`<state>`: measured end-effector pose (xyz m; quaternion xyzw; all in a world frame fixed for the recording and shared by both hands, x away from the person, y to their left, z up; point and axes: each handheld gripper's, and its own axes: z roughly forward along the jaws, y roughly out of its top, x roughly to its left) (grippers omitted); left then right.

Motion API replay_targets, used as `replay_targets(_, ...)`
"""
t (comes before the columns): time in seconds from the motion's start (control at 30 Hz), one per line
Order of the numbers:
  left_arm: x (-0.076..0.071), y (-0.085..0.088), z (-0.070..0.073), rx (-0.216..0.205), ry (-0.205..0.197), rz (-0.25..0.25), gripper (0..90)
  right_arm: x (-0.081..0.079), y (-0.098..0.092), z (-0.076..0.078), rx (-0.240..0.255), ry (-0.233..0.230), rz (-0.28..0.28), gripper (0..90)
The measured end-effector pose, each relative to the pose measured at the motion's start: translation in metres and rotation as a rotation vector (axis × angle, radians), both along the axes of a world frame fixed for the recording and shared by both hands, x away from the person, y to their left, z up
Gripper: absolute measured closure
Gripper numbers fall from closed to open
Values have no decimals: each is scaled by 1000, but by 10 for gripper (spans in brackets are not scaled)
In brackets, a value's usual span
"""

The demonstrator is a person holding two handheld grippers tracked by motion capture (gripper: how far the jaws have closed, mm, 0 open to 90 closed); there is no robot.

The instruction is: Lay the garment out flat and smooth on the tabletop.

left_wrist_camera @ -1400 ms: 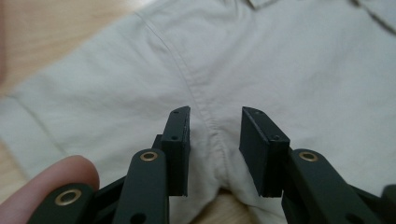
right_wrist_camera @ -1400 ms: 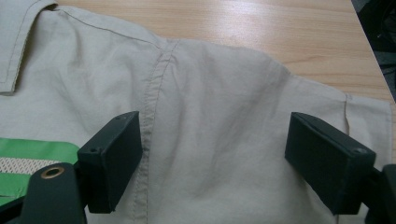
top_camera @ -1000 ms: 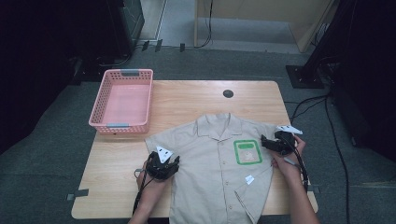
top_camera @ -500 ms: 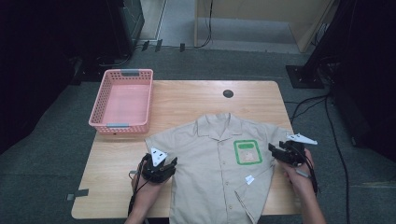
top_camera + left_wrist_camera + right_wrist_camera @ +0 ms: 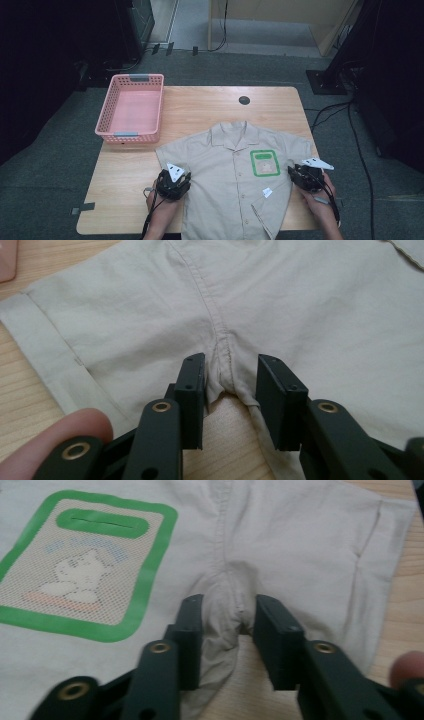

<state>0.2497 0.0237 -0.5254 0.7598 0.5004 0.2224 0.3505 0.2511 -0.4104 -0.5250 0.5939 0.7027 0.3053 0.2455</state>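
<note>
Beige shirt [image 5: 235, 185] lies flat on the table [image 5: 210, 105]; my left gripper [image 5: 229, 390] and right gripper [image 5: 227, 625] have just been closing, armpit seams bunched between the jaws, not yet pinched. The right slid inward; lifting looks next.

shirt [image 5: 235, 175] hem cut off, btm edge

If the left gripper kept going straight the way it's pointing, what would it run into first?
Most likely the beige shirt itself. The left gripper points along the table at the underarm seam, and a fold of that cloth already sits between its jaws, which have just been closing. Whether the pads press on it yet is unclear.
</note>
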Motion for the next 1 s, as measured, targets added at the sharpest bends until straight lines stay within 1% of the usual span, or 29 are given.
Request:
replay_targets(0.07,0,-1,-1,2,-10,9,682,-1,-3,-1,14,-14,-19,788)
replay_targets(0.13,1,-4,-2,0,-18,12,716,-1,-4,-2,21,-22,-29,812)
replay_targets(0.23,8,-9,-2,-2,-22,13,750,0,-3,-3,-1,-28,-30,841)
replay_targets(0.33,17,-12,-2,-1,-24,18,749,5,-3,-3,-14,-38,-47,846)
replay_targets(0.4,25,-13,-2,-1,-23,19,747,10,-3,-4,-20,-40,-55,847)
replay_targets(0.53,44,-14,-2,-3,-22,18,737,21,1,-5,-52,-60,-76,855)
replay_targets(0.63,56,-14,-2,3,-23,17,731,32,3,-5,-57,-63,-92,857)
replay_targets(0.77,71,-14,-2,-3,-21,10,720,46,6,-6,-80,-69,-107,856)
replay_targets(0.87,81,-13,-2,2,-22,2,720,57,6,-6,-70,-74,-127,857)
replay_targets(1.0,96,-12,-2,0,-25,8,719,70,8,-5,-62,-66,-145,857)
